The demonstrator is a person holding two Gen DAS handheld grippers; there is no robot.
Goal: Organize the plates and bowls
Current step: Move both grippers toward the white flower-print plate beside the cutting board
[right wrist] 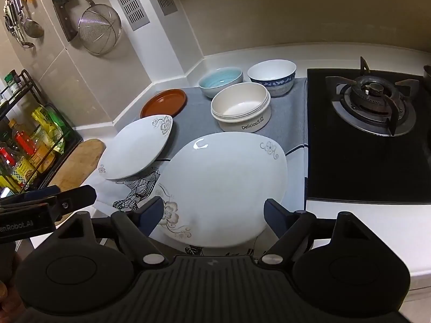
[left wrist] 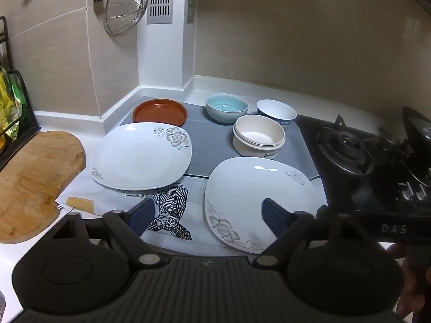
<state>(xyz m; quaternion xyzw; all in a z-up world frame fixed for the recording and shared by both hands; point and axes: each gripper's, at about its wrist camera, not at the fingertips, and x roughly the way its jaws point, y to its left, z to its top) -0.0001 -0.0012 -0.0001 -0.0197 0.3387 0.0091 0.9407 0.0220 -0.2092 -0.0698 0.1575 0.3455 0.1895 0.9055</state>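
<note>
Both views are rather dim and warm, and the light seems to come from above, because a small bright glare sits on the near white plate (right wrist: 200,145) toward 12 o'clock and the far white plate (left wrist: 129,127) shows one too. The black stove (right wrist: 361,145) at 3 o'clock is very dark with little detail, and soft shadows lie under the bowls. The fisheye lens bends the wall and counter lines strongly at the edges, the corners go black, and the picture is slightly soft everywhere.

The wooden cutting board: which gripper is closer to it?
Left. The left gripper hovers open just beside the cutting board; the right gripper hovers open over the near white plate, farther away.
</note>
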